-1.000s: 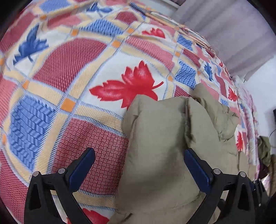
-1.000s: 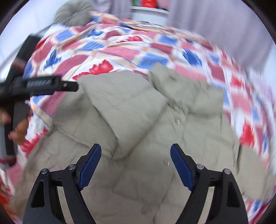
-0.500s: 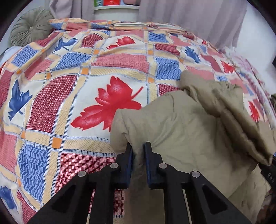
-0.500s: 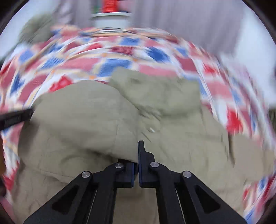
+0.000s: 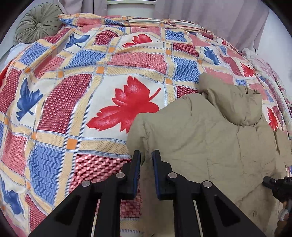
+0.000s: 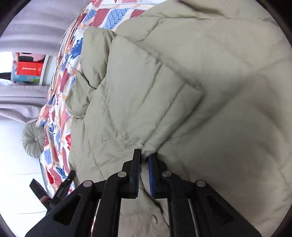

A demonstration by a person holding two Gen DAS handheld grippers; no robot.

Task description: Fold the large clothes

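A large khaki puffer jacket (image 5: 209,138) lies on a bed with a red, blue and cream leaf-patterned cover (image 5: 82,87). My left gripper (image 5: 146,155) is shut on the jacket's left edge near the shoulder. In the right wrist view the jacket (image 6: 200,82) fills most of the frame, with a sleeve folded across the body. My right gripper (image 6: 144,156) is shut on a fold of the jacket at the sleeve's end. The right gripper's tip (image 5: 270,181) shows at the lower right of the left wrist view. The hood (image 5: 235,102) lies bunched at the jacket's top.
A round grey-green cushion (image 5: 36,25) sits at the bed's far left corner. Grey curtains (image 5: 209,16) hang behind the bed. A shelf with red boxes (image 6: 27,68) shows in the right wrist view. Pale floor (image 6: 16,164) lies beside the bed.
Both grippers were open a second ago and have closed on the jacket. The right gripper has since rolled sideways, lifting the gripped fold.
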